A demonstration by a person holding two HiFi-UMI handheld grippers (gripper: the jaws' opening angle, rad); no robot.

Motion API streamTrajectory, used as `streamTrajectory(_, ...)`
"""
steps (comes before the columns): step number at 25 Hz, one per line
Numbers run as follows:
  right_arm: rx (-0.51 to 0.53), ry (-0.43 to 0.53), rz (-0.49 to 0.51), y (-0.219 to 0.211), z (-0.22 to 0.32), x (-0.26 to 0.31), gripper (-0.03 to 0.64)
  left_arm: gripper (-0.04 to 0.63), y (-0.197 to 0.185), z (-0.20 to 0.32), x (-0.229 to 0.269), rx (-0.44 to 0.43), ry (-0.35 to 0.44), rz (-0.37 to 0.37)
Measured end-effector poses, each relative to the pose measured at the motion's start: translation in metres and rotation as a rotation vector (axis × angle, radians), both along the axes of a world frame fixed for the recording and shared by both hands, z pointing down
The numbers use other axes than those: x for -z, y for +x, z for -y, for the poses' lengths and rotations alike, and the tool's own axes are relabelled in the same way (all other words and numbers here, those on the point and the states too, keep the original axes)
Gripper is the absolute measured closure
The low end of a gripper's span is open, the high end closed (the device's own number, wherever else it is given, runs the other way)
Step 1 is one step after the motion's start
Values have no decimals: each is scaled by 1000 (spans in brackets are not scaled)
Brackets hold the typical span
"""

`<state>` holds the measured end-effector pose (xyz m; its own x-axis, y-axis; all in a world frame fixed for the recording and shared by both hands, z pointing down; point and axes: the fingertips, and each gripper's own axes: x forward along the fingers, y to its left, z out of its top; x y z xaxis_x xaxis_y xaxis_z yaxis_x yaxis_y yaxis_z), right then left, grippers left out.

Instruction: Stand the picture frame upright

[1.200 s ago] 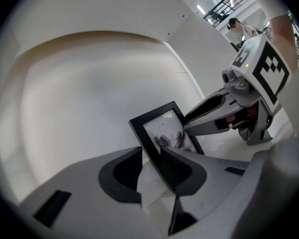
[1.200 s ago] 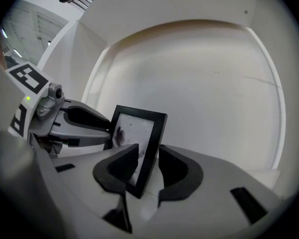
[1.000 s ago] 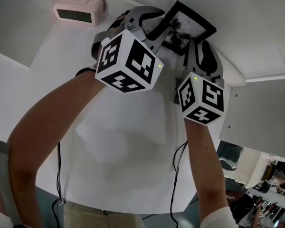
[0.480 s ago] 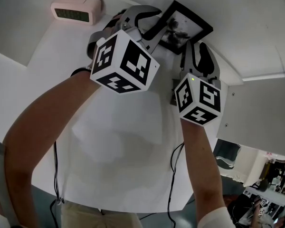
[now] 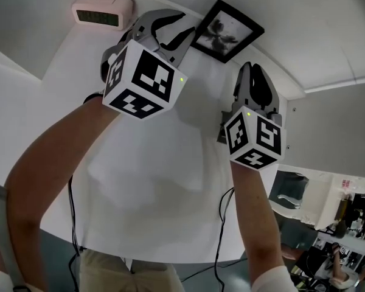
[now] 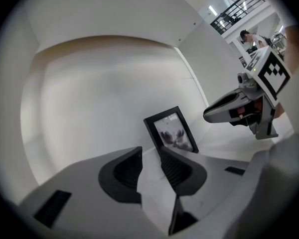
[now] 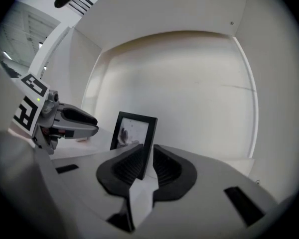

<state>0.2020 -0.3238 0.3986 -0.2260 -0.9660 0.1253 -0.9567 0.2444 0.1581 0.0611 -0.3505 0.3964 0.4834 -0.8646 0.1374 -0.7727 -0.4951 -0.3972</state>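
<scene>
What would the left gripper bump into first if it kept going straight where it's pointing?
Probably the picture frame, standing upright ahead of the left gripper, slightly right of its line. If it slips past, the white wall behind comes next.

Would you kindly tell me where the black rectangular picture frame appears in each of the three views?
Head view: the black rectangular picture frame stands top centre.
Left gripper view: just right of centre.
Right gripper view: just left of centre, slightly low.
Shared landmark: the plain white wall directly behind it.
</scene>
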Motion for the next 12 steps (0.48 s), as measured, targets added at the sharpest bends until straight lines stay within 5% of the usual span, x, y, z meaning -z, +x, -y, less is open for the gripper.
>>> streamTrajectory(4, -23, -11, 18, 0, -33, 1, 606, 488, -3, -37, -9, -50, -56, -26)
streamTrajectory(12, -20, -43, 89, -28, -124, 12, 606, 575, -38, -135, -22, -97, -206, -160)
